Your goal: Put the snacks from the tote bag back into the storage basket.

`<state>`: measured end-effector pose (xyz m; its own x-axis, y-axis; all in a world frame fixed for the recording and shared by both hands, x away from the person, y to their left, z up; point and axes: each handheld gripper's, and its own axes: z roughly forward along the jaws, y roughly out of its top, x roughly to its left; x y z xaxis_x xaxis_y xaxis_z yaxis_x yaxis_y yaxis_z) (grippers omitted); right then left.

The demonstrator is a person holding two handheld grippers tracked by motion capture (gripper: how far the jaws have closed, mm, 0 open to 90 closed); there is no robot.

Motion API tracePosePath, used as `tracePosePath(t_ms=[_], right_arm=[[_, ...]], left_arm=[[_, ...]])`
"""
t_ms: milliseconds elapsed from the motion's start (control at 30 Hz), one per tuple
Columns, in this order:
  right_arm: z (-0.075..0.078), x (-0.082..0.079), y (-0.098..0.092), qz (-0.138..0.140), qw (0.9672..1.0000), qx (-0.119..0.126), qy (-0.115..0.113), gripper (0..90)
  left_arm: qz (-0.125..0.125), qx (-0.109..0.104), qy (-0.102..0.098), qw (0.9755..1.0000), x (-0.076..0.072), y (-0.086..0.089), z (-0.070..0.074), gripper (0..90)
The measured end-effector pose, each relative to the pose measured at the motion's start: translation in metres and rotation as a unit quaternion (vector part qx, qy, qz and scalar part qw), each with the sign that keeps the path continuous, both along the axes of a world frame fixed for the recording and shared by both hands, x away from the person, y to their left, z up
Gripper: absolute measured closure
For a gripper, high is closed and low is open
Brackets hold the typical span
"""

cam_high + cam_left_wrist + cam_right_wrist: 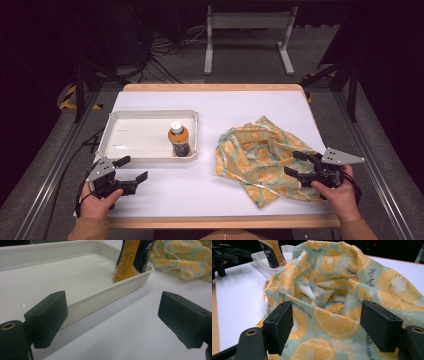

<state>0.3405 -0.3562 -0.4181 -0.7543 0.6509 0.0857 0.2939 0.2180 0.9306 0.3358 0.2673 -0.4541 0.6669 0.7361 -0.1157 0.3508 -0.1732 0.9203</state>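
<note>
Nearest, right gripper (298,163) spread wide over the crumpled orange-print cloth (260,150), jaws either side of a fold, pads not pressing. Left gripper (132,169) also spread, empty, low over the white table (165,195) just beside the tray (150,116). Farther, bottle (178,139) upright in tray's right corner.

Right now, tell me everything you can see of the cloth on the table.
The cloth is thin, soft-looking fabric in pale green printed with orange citrus slices and small script. It lies crumpled in loose folds on the right half of the white table, apart from the tray. The right gripper is over its near right edge, its jaws open with cloth lying between them; whether the pads touch the fabric I cannot tell.
</note>
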Motion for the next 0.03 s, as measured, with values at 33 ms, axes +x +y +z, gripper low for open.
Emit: tracePosePath(t_ms=[33], right_arm=[[0.0000, 0.0002, 0.0000, 0.000, 1.0000, 0.000, 0.000, 26.9]], left_arm=[[0.000, 0.001, 0.000, 1.0000, -0.0002, 0.0000, 0.0000, 9.8]])
